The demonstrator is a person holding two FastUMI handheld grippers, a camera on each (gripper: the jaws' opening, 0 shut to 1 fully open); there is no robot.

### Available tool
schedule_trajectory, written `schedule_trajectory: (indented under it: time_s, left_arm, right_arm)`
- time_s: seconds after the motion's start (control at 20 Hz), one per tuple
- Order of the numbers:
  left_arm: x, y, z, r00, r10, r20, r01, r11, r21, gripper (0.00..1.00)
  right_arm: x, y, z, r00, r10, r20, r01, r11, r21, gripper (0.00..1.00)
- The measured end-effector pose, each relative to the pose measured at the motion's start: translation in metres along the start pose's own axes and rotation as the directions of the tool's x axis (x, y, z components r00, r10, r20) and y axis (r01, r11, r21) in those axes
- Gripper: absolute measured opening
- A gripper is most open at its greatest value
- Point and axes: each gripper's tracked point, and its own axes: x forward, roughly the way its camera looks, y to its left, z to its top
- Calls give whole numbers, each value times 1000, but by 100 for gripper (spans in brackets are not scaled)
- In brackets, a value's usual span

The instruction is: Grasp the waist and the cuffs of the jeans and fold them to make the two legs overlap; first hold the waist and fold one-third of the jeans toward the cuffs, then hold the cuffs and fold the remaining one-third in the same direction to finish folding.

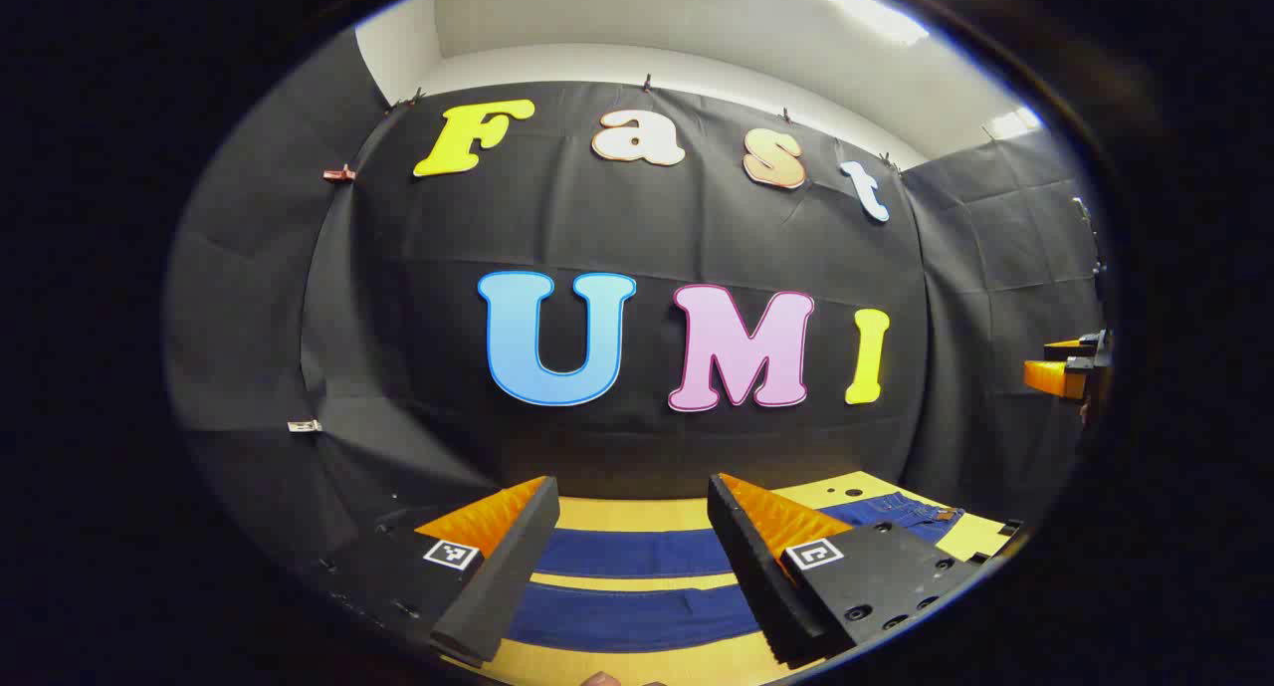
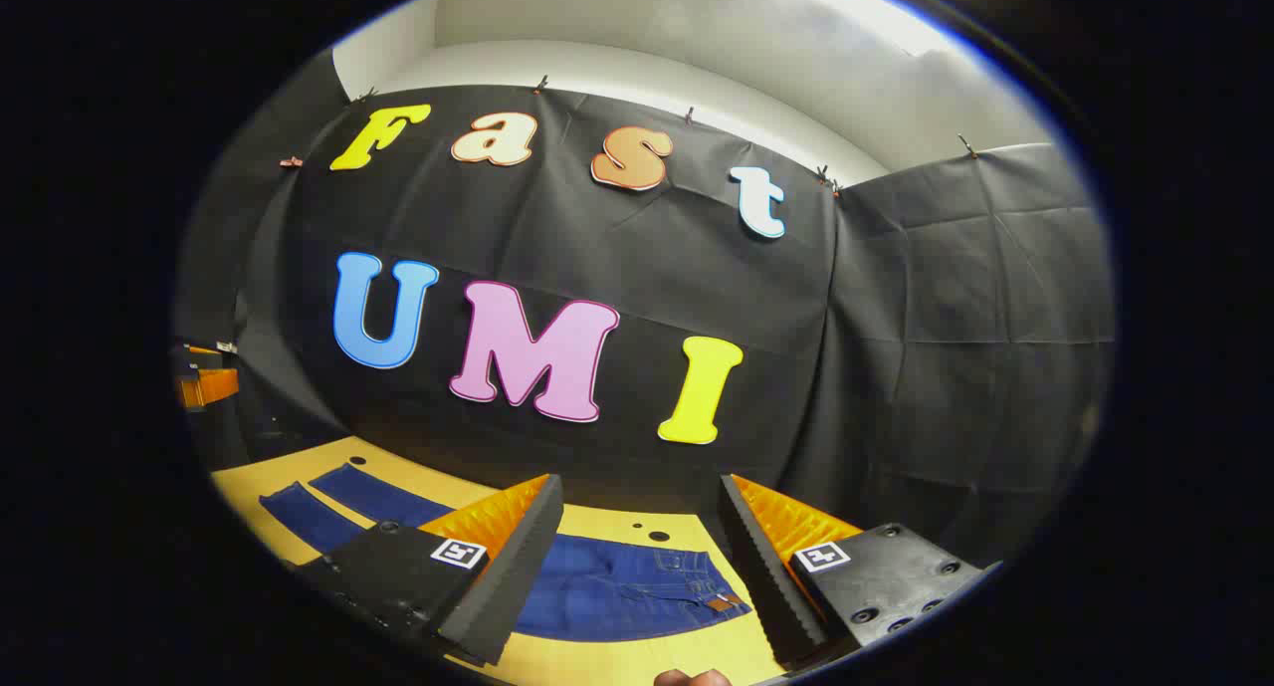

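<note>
Hovering: both grippers hang above the table with nothing between their fingers, so the work looks not yet begun.
Jeans: the dark blue denim jeans [image 2: 617, 591] lie spread flat on the pale yellow wooden table [image 2: 249, 492], the two legs side by side with a strip of bare tabletop between them.
Waist end: in the right gripper view the waistband with its small brown leather patch [image 2: 722, 601] lies just ahead of the right gripper [image 2: 642, 527], between its fingers as the camera sees it.
Leg end: in the left gripper view the two long blue legs [image 1: 637, 586] run across the table under the left gripper [image 1: 632, 527]; the cuffs themselves I cannot make out.
Left jaws: spread wide, empty, above the cloth and not touching it.
Right jaws: spread wide too, empty, raised over the waist.
Other gripper: each view catches the other tool far off at its edge, too small to say more.
Done so far: judging by the flat, parted legs, no fold has been made.
Left to do: bring one leg over the other, then fold the waist third toward the cuffs, then the cuff third the same way.
Likely step in hand: coming down to take waist and cuffs.
</note>
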Motion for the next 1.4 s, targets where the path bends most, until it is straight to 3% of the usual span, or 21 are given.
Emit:
schedule_trajectory:
  time_s: [0.15,0.2,0.4,0.7,1.0,1.15,1.3,1.4]
  left_arm:
    - [1,0,-7,1000,-5,-18,5,1000,-4,96]
    - [0,-1,-7,1000,-9,-14,9,1000,-3,96]
    - [1,-4,0,1000,-22,1,22,1000,-2,96]
    - [-2,11,0,1000,10,2,-10,1000,-3,95]
    - [-7,49,-39,996,1,-84,7,996,91,96]
    - [-9,69,-80,982,-44,-183,70,988,135,96]
    - [-5,92,-118,952,-90,-292,174,946,274,96]
    - [-1,100,-141,920,-120,-372,280,866,414,96]
  right_arm:
    - [-2,-1,2,1000,-9,-6,9,1000,-9,94]
    - [-3,-1,2,1000,-9,-7,9,1000,-9,98]
    - [1,6,11,1000,-2,4,1,1000,9,94]
    - [6,32,17,998,62,17,-63,995,79,94]
    - [31,41,16,995,101,-22,-101,995,7,96]
    - [53,31,-15,985,88,-151,-109,985,-135,96]
    - [53,30,-64,958,122,-260,-183,957,-227,96]
    - [52,27,-103,933,133,-335,-233,932,-279,96]
